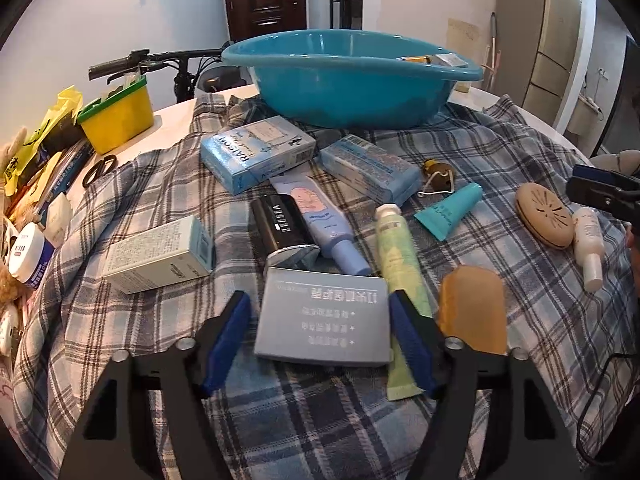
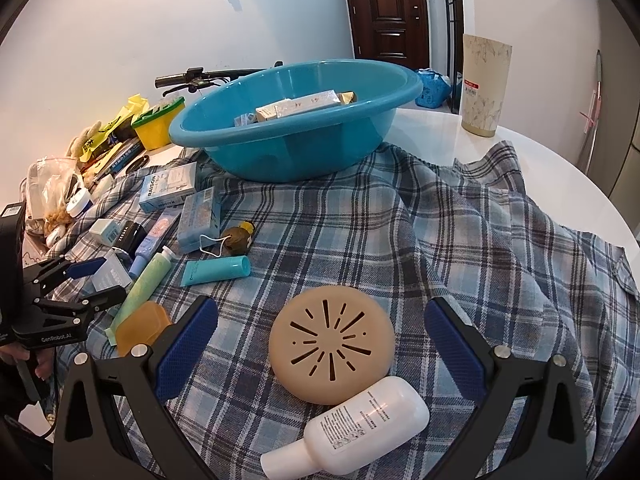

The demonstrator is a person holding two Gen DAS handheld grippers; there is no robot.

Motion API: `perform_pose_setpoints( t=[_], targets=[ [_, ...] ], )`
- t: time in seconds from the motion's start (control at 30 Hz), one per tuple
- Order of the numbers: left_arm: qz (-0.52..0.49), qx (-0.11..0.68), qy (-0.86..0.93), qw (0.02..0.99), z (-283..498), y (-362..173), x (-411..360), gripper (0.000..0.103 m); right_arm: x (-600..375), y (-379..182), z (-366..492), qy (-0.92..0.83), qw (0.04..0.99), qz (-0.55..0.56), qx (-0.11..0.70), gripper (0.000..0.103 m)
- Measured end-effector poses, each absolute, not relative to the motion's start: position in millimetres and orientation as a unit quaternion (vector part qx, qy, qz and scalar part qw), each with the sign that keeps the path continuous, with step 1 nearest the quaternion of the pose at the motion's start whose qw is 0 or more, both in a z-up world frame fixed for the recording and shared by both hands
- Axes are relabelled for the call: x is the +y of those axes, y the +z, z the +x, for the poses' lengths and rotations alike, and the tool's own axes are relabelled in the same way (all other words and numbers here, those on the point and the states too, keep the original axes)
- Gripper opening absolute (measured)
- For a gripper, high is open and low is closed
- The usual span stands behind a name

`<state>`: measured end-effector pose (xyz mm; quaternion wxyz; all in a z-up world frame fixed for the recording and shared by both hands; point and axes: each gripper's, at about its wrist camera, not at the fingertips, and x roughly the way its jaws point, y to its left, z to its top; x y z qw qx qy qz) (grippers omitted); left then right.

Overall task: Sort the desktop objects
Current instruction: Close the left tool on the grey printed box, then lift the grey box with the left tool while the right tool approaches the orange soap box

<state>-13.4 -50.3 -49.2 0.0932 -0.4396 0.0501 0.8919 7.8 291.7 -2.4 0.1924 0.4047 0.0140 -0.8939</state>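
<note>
On the plaid cloth (image 1: 500,148) my left gripper (image 1: 318,300) straddles a flat grey-blue box (image 1: 324,320). Its right pad touches the box's edge, its left pad stands a little off, and the jaws are open. Beside the box lie a green tube (image 1: 396,252), an orange soap case (image 1: 472,308), a black box (image 1: 280,224) and other cartons and tubes. My right gripper (image 2: 322,346) is wide open around a beige slotted disc (image 2: 332,344) and a white bottle (image 2: 360,428), touching neither. The blue basin (image 2: 296,136) behind holds several small boxes.
A yellow bin (image 1: 120,120), scissors (image 1: 100,168), jars and bags crowd the table's left side. A tall patterned cup (image 2: 484,84) stands at the back right on the white tabletop (image 2: 436,136). A bicycle handlebar (image 1: 140,62) sits behind the table.
</note>
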Motion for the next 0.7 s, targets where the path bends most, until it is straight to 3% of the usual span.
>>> perform_pose_setpoints(
  t=[0.33, 0.47, 0.7],
  targets=[
    [-0.447, 0.067, 0.886, 0.098, -15, -49, -52, 0.08, 292, -3, 8, -0.893, 0.192, 0.407, 0.016, 0.102],
    [-0.456, 0.099, 0.878, 0.103, -12, -51, -46, 0.071, 292, -4, 6, -0.893, 0.191, 0.408, 0.016, 0.102],
    [-0.457, 0.119, 0.875, 0.105, -14, -54, -39, 0.068, 291, -4, 6, -0.891, 0.192, 0.41, 0.016, 0.102]
  ],
)
